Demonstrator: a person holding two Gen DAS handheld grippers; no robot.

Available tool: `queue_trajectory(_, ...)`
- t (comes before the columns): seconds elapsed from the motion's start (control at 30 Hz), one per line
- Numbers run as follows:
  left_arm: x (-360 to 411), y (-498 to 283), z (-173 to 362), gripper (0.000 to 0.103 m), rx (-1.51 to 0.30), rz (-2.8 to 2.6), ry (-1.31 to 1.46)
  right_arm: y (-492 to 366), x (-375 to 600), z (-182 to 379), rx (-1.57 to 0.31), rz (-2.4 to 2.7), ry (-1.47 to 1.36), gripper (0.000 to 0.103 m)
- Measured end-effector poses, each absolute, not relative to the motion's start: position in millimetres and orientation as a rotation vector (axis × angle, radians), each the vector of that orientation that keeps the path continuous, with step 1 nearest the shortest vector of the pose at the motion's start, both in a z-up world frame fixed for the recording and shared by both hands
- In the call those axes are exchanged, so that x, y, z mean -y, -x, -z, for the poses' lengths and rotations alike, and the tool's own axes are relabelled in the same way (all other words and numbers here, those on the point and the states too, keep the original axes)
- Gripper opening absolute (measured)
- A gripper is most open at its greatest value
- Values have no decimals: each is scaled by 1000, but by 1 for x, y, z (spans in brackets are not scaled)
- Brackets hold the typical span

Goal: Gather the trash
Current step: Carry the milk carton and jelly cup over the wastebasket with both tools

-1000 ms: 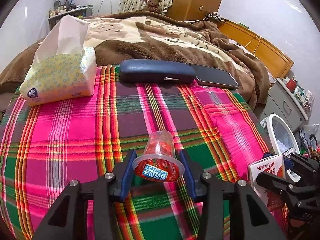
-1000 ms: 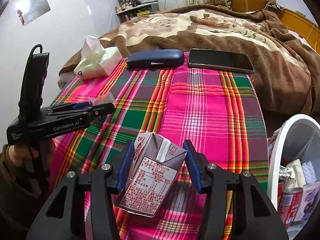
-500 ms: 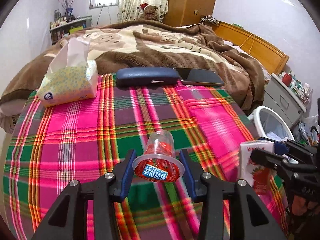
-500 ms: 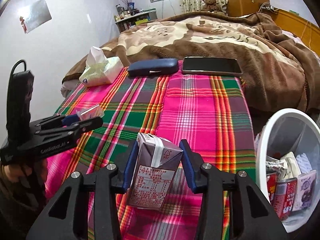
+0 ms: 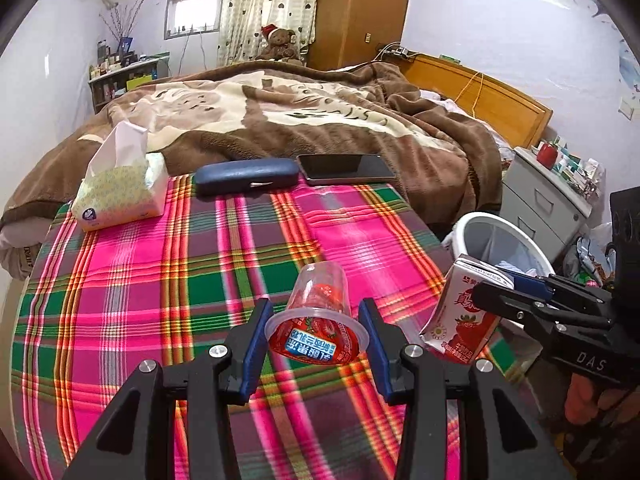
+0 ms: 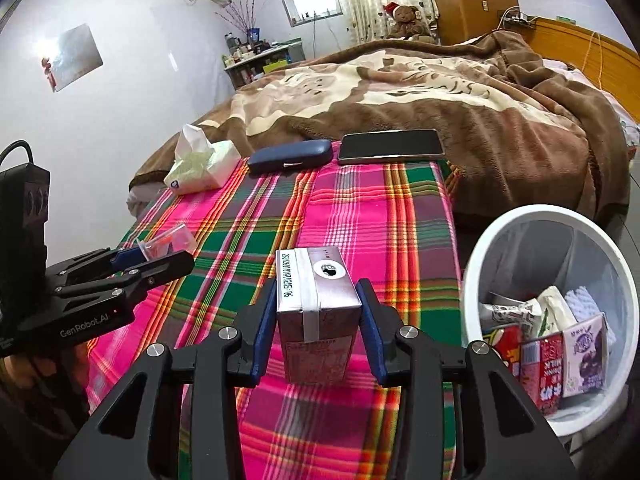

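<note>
My left gripper (image 5: pixel 316 330) is shut on a clear plastic cup (image 5: pixel 318 320) with a red foil lid and holds it above the plaid cloth (image 5: pixel 160 280). The cup also shows in the right wrist view (image 6: pixel 168 242), with the left gripper (image 6: pixel 136 264) around it. My right gripper (image 6: pixel 318 322) is shut on a drink carton (image 6: pixel 316 312), held upright above the cloth's right side. The carton shows in the left wrist view (image 5: pixel 460 320) with the right gripper (image 5: pixel 508 292) on it. A white trash bin (image 6: pixel 600 240) with several cartons and wrappers stands low at the right.
A tissue pack (image 5: pixel 120 188), a dark blue glasses case (image 5: pixel 246 176) and a phone (image 5: pixel 346 166) lie at the cloth's far edge. A brown blanket (image 5: pixel 300 120) covers the bed behind. A grey drawer unit (image 5: pixel 540 208) stands beyond the bin (image 5: pixel 472 226).
Both grippers have risen and drawn back with their loads. The carton has turned upright in the right gripper and sits closer to the bin.
</note>
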State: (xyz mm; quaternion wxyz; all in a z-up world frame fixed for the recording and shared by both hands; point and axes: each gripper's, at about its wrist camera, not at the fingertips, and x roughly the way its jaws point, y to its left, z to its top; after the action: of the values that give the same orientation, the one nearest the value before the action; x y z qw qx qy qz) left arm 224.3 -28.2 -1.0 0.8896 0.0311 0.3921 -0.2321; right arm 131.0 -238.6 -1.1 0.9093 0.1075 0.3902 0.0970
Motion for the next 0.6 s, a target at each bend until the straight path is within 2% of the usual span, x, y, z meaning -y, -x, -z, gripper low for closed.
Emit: queue_trajectory(0.6,150,-193,-18,45,-786,676,-141,-95,347,-21,-716,25,-288,40)
